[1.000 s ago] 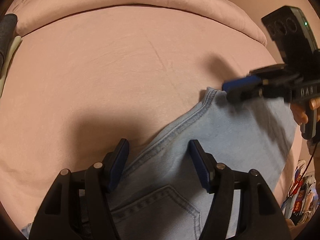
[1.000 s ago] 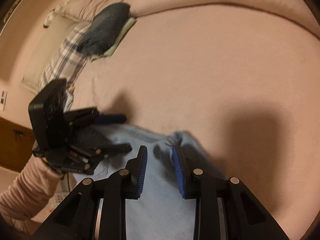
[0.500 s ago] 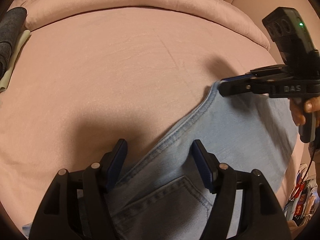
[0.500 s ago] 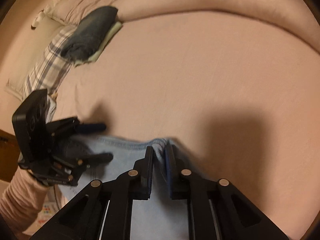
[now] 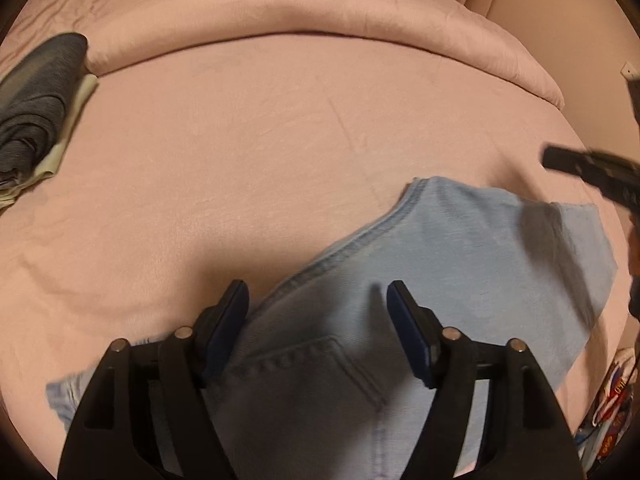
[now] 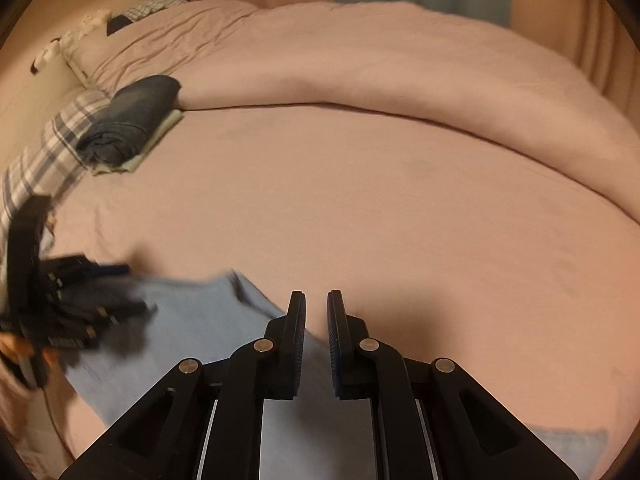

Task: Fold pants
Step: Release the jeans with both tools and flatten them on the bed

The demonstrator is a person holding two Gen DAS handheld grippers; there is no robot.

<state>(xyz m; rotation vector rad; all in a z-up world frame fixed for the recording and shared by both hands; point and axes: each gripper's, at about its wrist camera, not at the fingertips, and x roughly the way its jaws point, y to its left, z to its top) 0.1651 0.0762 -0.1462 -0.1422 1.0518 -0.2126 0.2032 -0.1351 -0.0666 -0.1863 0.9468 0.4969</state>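
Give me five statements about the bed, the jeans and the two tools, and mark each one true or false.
1. The light blue jeans lie on a pink bed sheet. True.
2. The left tool is clamped shut on the denim. False: its jaws stand wide apart over the jeans.
3. The right tool has its jaws nearly closed with nothing between them. True.
4. A folded dark garment sits far from the jeans, beside the rolled duvet. True.
5. The back pocket of the jeans faces down, out of sight. False: it shows between the left tool's fingers.
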